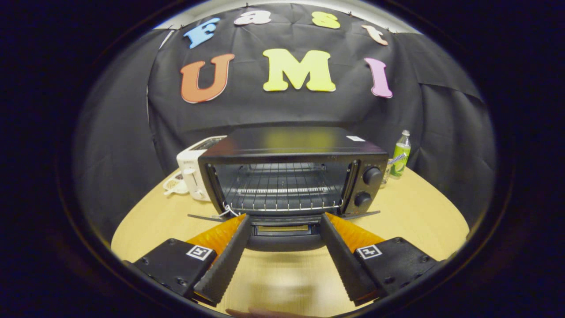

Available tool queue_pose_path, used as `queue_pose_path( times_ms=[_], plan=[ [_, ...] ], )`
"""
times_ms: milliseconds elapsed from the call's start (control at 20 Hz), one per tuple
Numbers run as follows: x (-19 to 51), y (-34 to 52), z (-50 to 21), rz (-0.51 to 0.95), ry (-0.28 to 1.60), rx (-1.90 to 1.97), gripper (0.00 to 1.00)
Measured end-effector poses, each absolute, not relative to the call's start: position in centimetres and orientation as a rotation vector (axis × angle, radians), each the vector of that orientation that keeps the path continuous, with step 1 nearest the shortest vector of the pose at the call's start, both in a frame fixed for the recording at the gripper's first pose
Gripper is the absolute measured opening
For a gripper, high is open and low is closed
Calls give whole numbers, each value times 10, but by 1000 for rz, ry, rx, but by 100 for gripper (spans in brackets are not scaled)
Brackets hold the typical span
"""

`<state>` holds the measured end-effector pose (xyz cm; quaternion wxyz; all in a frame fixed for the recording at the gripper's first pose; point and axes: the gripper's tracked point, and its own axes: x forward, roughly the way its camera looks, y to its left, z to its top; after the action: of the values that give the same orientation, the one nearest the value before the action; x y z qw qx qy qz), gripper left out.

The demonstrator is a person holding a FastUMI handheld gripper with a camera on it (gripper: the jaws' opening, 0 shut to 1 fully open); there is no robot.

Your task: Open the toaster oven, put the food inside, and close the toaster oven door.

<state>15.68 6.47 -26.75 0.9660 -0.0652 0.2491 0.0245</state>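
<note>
The toaster oven stands on the round wooden table straight ahead of the gripper, its door already swung down flat toward the fingers, so the bare wire rack shows across the cavity. The door looks like glass in a metal frame with a dark bar handle along its near edge: stiff, hinged at the bottom, probably smooth and rather slippery, and best taken by that handle bar, pinched or lifted from beneath so that it swings up on its hinge without dragging the light-looking oven across the table. The gripper's fingers stand spread wide, holding nothing, their tips just at the two near corners of the lowered door, the handle lying between them. No food can be made out on the rack or between the fingers; what is to go inside cannot be told from here. Two knobs sit on the oven's right panel. Beside the oven's left stands a white pop-up toaster with a small dish half hidden behind it; to the right a green bottle, and something small against the oven's side too cramped to identify. A blurred pale shape, perhaps a hand, lies below the fingers.
</note>
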Motion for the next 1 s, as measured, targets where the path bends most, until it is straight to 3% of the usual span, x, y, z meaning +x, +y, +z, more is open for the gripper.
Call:
queue_pose_path(
  times_ms=[600, 1000],
  plan=[
    [104, 52, -342, 27, 841, -83, 100],
    [88, 64, -323, 94, 882, -6, 100]
  ],
)
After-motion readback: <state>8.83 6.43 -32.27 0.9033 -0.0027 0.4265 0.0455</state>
